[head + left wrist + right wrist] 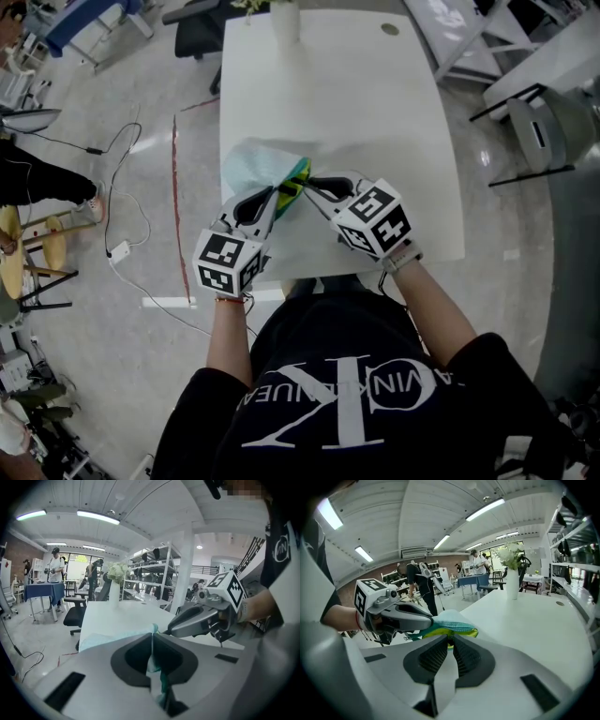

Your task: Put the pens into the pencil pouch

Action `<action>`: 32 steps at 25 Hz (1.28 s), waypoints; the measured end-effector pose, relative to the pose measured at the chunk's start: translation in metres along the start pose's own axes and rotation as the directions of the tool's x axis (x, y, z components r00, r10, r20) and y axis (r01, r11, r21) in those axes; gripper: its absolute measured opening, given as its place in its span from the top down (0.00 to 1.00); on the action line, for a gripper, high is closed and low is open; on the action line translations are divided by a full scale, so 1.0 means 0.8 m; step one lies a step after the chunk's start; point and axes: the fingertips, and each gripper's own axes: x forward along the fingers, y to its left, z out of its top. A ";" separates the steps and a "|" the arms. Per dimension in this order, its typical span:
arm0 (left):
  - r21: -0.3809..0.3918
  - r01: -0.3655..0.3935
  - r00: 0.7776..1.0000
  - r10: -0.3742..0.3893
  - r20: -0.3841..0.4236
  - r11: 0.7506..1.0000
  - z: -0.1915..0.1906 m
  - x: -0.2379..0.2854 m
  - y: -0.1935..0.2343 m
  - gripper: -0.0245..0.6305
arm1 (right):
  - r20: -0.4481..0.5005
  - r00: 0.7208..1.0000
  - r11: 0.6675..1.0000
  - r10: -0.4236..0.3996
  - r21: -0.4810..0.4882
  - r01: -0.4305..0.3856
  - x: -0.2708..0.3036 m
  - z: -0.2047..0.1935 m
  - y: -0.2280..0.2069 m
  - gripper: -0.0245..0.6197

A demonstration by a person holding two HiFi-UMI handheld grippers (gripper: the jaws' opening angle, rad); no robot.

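**Both hand-held grippers pinch the pencil pouch (265,167), and it could slip free**

The left hand-held gripper (282,191) is pressed shut on the pale blue cloth. The right hand-held gripper (308,184) pinches the green and yellow edge. The pencil pouch is over the near left part of the white bench (375,112). A hard pull may tug the thin cloth out, and the mouth would flop shut. No pens show.

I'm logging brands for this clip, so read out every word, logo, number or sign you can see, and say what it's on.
"CK": big white monogram on the person's black T-shirt, upside down in the head view.
"VIN K": part of the smaller line across it; the rest is unreadable.
Cubes on the left gripper and right gripper: square patterns, no letters.
Pencil pouch: no print visible.
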 end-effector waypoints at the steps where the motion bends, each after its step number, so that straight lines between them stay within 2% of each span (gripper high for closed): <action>1: 0.003 0.008 1.000 -0.008 0.005 1.000 0.002 0.000 -0.002 0.94 | -0.002 1.000 1.000 -0.003 -0.003 0.003 0.001 0.000 0.000 0.88; 7: 0.013 0.054 0.998 -0.055 0.007 0.998 0.010 0.004 -0.019 0.94 | 0.000 1.000 1.000 -0.024 0.009 0.024 0.007 0.002 -0.003 0.88; 11: 0.008 0.074 0.996 -0.074 0.053 0.997 0.021 0.002 -0.023 0.94 | 0.002 0.999 0.999 -0.038 0.006 0.038 0.007 0.002 -0.005 0.88; 21: 0.031 0.052 0.998 -0.053 0.038 0.998 0.013 0.010 -0.018 0.94 | -0.007 0.998 0.997 -0.057 0.047 0.057 0.003 -0.014 -0.014 0.84; 26: 0.081 0.039 0.999 -0.038 -0.014 0.996 -0.015 0.016 -0.015 0.94 | 0.001 0.998 0.994 -0.066 0.085 0.066 -0.009 -0.024 -0.020 0.83; 32: 0.056 0.032 0.995 -0.026 -0.092 0.998 -0.055 0.022 -0.010 0.94 | -0.007 0.996 0.984 -0.093 0.154 0.093 -0.026 -0.049 -0.030 0.84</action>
